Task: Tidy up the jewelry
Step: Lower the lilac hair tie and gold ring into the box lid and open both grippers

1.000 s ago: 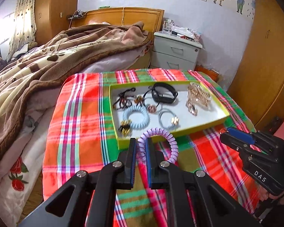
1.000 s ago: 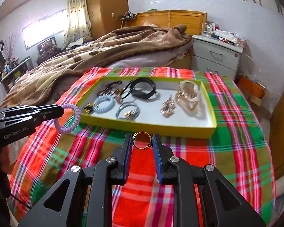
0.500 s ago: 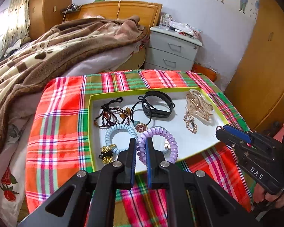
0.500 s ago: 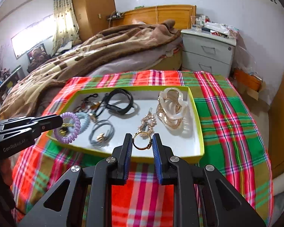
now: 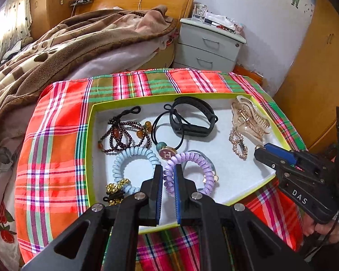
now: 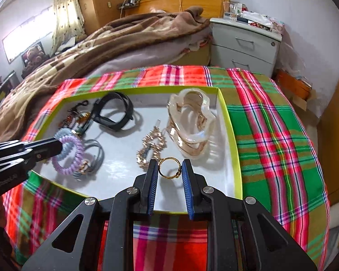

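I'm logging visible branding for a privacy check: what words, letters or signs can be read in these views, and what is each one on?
"DAS": white letters on the black right gripper, seen from the left wrist.
"GenRobot.AI": white print on the black left gripper, seen from the right wrist; partly blurred.
"H": gold letter on the round pink hair-tie charm.
Items on the grey nightstand: too small to read.

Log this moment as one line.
left tool: shut on purple coil tie | right tool: shut on gold ring | both over tray | neither released yet
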Demonstrator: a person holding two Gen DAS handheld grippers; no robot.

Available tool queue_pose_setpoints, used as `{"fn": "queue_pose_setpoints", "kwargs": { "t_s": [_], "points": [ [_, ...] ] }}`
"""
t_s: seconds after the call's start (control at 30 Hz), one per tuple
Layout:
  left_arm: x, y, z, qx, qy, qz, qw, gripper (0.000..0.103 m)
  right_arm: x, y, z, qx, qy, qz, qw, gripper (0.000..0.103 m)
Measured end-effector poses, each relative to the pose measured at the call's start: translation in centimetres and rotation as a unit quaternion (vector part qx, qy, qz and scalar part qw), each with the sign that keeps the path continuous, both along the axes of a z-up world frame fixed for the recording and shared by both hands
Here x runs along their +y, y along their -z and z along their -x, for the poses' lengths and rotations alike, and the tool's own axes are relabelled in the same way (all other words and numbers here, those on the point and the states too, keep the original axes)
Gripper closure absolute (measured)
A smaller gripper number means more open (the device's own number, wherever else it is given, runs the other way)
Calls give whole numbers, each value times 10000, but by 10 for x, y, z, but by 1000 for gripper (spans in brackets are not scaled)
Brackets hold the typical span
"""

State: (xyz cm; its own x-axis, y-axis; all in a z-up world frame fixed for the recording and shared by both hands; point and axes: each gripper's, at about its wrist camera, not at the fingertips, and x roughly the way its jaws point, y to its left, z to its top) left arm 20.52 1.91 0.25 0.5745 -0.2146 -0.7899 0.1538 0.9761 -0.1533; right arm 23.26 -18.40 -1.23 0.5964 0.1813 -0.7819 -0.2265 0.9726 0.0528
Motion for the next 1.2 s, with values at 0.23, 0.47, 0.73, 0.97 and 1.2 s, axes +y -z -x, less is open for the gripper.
{"fn": "queue_pose_setpoints", "kwargs": {
  "t_s": [0.23,0.47,0.73,0.97,1.2],
  "points": [
    [0,5,-3,91,7,25,10000,93,-1,3,-5,44,13,140,9999,80],
    [-1,8,-4,132,-14,-30,9999,93,0,4,-10,130,24,195,9997,80],
    [-3,8,-5,160,-36,-61,9998,92,-1,4,-11,160,39,164,9997,80],
    [-5,8,-6,180,-29,-40,9998,83,-2,4,-11,177,49,128,9997,80],
    [-7,7,-5,208,-47,-63,9998,79,-3,3,-11,173,73,15,9998,80]
  ]
}}
